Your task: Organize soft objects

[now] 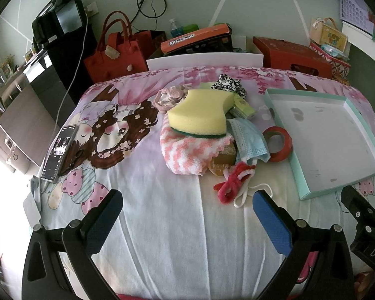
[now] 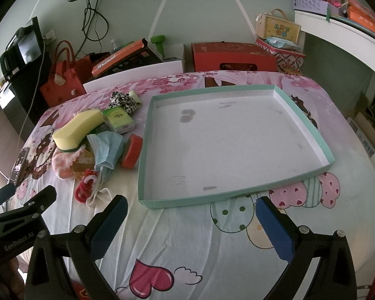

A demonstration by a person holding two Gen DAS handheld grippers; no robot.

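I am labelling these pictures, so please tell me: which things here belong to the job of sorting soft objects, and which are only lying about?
For the job:
yellow sponge
pink striped cloth
blue face mask
leopard scrunchie
pink scrunchie
red pipe cleaner
mint tray, still empty

Only lying about:
red tape roll
phone
green tissue pack
red bag
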